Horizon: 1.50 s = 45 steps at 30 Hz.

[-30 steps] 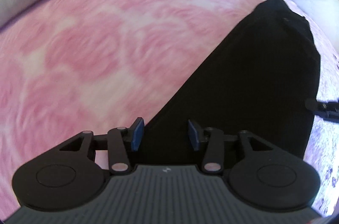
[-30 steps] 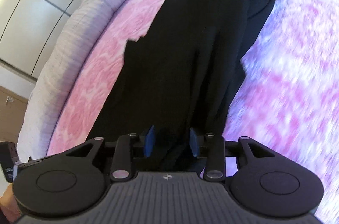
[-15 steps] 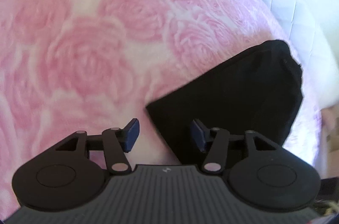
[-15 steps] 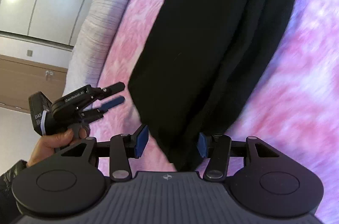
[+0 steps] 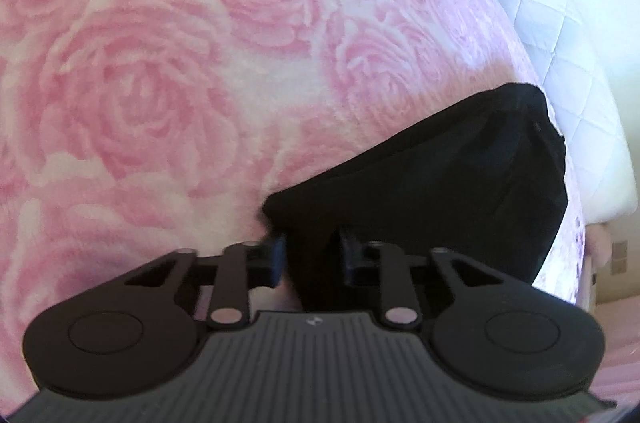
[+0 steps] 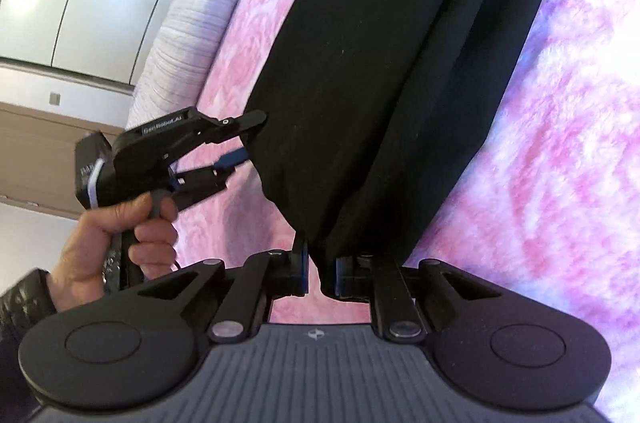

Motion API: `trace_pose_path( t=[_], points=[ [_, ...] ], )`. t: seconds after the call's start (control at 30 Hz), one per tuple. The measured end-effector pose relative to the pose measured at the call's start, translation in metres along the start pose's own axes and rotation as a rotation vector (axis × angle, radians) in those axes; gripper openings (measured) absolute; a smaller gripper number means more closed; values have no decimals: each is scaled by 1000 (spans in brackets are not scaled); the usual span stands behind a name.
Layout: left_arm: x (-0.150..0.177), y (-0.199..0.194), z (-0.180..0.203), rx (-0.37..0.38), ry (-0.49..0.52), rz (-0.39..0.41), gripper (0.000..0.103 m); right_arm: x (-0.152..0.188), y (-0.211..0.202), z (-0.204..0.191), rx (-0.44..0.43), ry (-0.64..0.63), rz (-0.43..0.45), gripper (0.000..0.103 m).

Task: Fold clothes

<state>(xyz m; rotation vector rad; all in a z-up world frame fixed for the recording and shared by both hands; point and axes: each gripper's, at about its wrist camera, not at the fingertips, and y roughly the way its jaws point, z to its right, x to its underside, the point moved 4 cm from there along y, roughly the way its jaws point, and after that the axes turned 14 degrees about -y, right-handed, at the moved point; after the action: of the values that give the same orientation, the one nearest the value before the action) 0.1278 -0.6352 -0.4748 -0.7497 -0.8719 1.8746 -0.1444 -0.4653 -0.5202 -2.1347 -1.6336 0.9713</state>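
Pink rose-print blanket [image 5: 168,95] on the bed, black garment [image 6: 400,63] lying long across it, partly folded.

Both jaws are closing on its near end: left hand-held gripper [image 5: 312,255] on the near left corner, right hand-held gripper [image 6: 320,273] on a bunched fold, cloth between the pads. Looks soft, floppy and light, so I'd grab both corners of that hem, or it'll sag.
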Motion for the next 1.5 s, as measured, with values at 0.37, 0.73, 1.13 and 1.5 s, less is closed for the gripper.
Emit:
trace_pose_path(
  t=[0.37, 0.73, 1.13, 1.5],
  points=[
    [34, -84, -18, 33, -23, 71, 7, 26, -19, -37, -62, -23, -143, 7],
    [117, -237, -97, -221, -174, 89, 7, 143, -22, -137, -351, 78, -409, 6],
    [125, -222, -134, -145, -210, 118, 6, 153, -76, -119, 14, -344, -310, 44],
    [130, -224, -154, -21, -357, 141, 6, 264, 35, -232, 501, -1443, -94, 75]
  ],
)
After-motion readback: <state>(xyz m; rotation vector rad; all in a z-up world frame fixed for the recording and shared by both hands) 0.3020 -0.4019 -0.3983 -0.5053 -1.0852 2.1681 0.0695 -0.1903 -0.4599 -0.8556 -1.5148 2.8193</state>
